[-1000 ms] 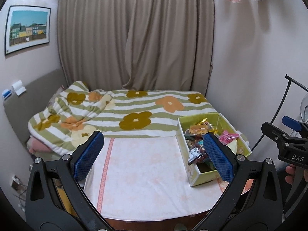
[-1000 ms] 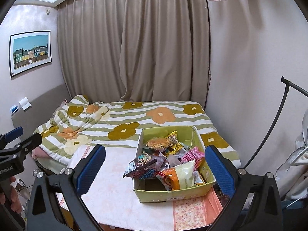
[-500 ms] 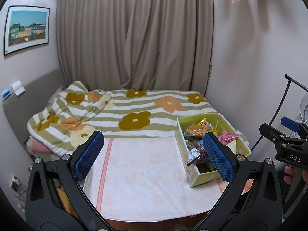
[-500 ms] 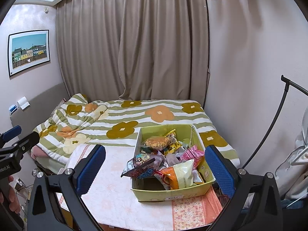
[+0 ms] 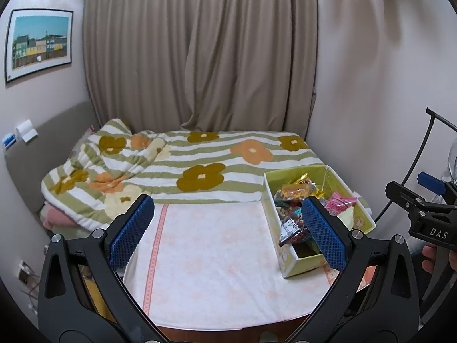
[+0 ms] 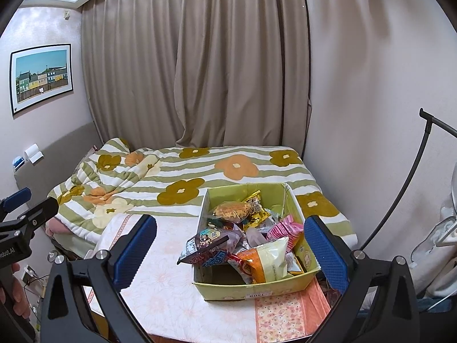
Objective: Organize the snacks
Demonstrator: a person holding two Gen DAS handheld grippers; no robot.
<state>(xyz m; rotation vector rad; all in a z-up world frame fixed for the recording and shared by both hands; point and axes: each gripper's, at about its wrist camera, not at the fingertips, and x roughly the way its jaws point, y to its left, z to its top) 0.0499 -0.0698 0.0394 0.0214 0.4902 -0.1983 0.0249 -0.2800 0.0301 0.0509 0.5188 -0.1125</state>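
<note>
The left tongs [image 5: 228,234] are spread wide apart with nothing between their blue pads, hanging over the bare left part of the counter [image 5: 217,260]. The right tongs [image 6: 230,250] are likewise wide apart and empty, framing the box from above its near side. Each tool also shows at the edge of the other's view, gripped by a hand: the right one at the right margin of the left camera, the left one at the left margin of the right camera.

One yellow-green cardboard box [image 6: 254,287] stands on the right side of the counter, open at the top and heaped with snacks [image 6: 248,240]. The packets overlap too much for a firm count; about eight can be made out. Among them are one dark packet [image 6: 204,243] hanging over the box's left rim, one orange-and-cream bag [image 6: 264,260] leaning at the near wall, one pink wrapper [image 6: 285,228] on the right, one clear bag of golden pieces [image 6: 234,210] towards the back, and one gold foil packet [image 6: 254,198] behind it.

The counter is covered with a pale floral cloth. Beyond it lies one bed with a striped, flowered quilt [image 5: 200,165], then drawn beige curtains [image 5: 200,51]. One framed picture [image 5: 38,43] hangs on the left wall.
</note>
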